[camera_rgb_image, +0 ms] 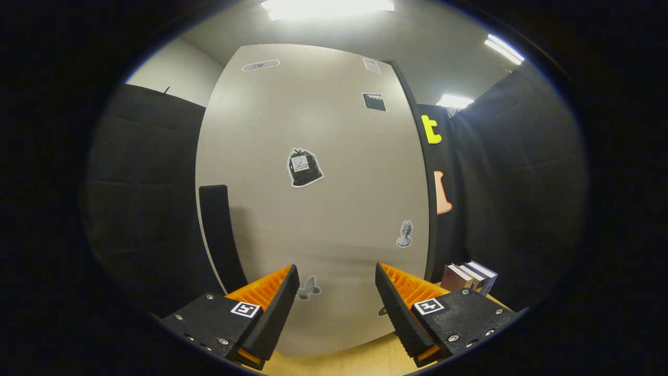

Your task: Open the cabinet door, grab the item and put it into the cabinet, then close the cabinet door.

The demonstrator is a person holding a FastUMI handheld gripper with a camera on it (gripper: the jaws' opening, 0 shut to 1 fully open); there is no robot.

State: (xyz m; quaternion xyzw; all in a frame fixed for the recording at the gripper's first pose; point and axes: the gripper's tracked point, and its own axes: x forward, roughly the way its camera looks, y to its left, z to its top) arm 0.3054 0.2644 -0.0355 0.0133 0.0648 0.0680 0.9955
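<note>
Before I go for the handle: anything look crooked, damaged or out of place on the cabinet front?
Nothing stands out. The cabinet door looks shut and unmarked apart from its stickers, with the black handle at its left edge. The gripper is open, holding nothing. The books stand tidily on the wooden surface beside the cabinet.

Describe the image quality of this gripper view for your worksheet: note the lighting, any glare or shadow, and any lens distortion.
In the gripper view, ceiling lights blow out to white glare; the cabinet door is evenly lit, with a soft shadow band low down, just ahead of the open tongs; the fisheye lens bows the door's edges outward; the books beside the door stay sharp.
</note>
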